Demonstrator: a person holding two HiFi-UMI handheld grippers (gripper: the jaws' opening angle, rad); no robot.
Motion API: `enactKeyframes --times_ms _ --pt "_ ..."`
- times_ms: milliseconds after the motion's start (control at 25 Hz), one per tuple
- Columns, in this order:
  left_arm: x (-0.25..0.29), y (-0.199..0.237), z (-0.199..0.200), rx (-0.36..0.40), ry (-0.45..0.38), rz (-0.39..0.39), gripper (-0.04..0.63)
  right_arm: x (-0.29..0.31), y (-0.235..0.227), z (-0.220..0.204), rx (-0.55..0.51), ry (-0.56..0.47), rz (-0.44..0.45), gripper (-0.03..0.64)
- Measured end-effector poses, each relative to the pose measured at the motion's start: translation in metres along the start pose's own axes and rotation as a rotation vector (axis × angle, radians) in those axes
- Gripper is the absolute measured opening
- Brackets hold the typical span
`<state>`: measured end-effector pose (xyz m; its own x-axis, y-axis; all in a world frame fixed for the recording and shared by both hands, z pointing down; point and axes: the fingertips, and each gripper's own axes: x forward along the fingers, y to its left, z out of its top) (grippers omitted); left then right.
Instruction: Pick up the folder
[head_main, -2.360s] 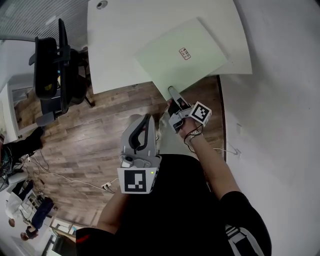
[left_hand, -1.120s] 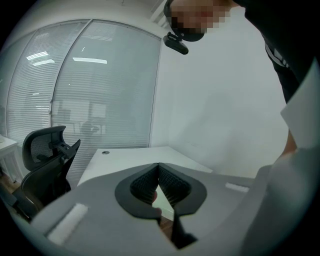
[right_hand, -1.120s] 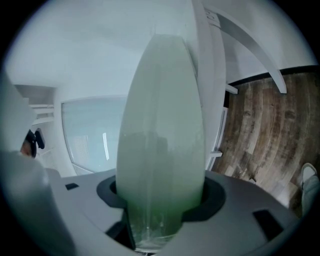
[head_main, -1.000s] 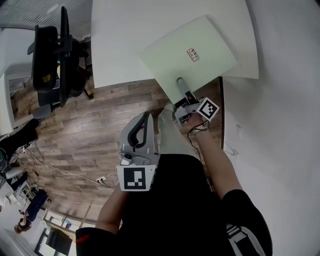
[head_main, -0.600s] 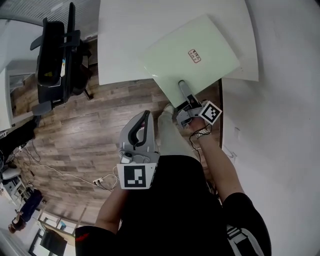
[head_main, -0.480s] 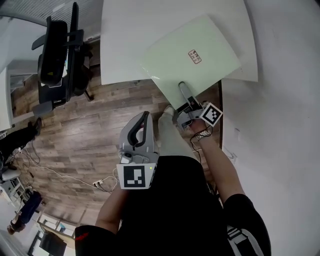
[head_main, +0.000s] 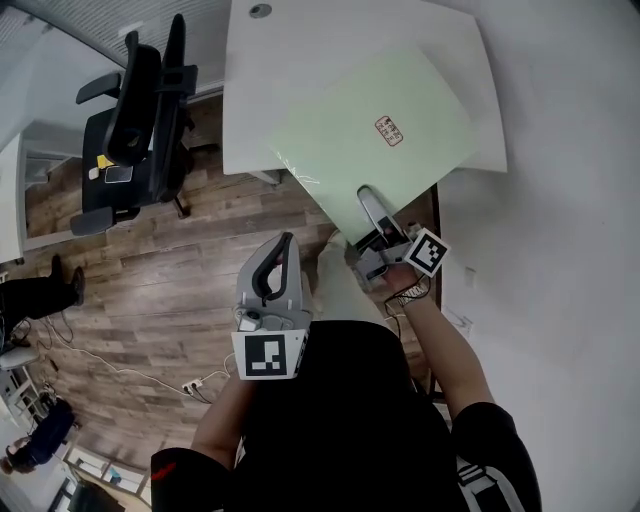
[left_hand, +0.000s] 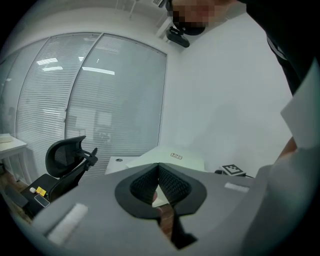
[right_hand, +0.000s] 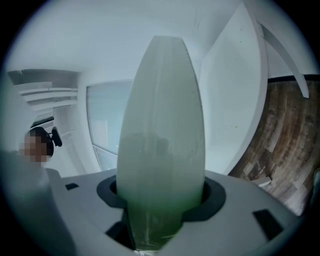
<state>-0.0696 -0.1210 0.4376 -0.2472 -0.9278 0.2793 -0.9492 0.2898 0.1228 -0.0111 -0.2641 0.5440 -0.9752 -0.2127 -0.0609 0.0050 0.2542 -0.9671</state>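
Note:
The pale green folder (head_main: 375, 125) with a small label lies tilted over the white table (head_main: 290, 60), its near corner past the table's edge. My right gripper (head_main: 367, 198) is shut on that near corner. In the right gripper view the folder (right_hand: 162, 130) rises edge-on from between the jaws. My left gripper (head_main: 282, 242) hangs over the wooden floor, left of the folder and apart from it. Its pads (left_hand: 170, 182) meet at the tips with nothing between them. The folder (left_hand: 175, 159) also shows beyond them.
A black office chair (head_main: 140, 110) stands left of the table on the wooden floor (head_main: 150, 270). A white wall (head_main: 560, 200) runs along the right. Cables lie on the floor at lower left, near a person (head_main: 40, 295).
My right gripper stays shut on the folder's corner and has drawn it slightly toward me, past the table's edge. The left gripper has hardly moved.

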Motion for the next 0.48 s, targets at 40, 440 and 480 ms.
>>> enactKeyframes --times_ms 40,440,480 --pt "-0.006 0.004 0.001 -0.004 -0.008 0.005 0.005 0.0 0.01 -0.003 -0.004 0.002 0.003 0.264" --pt "-0.06 0.033 0.016 -0.028 -0.064 0.04 0.005 0.0 0.116 -0.039 -0.015 0.005 0.037 0.264" --pt "-0.065 0.035 0.017 -0.029 -0.075 0.044 0.005 0.0 0.125 -0.043 -0.016 0.005 0.038 0.264"
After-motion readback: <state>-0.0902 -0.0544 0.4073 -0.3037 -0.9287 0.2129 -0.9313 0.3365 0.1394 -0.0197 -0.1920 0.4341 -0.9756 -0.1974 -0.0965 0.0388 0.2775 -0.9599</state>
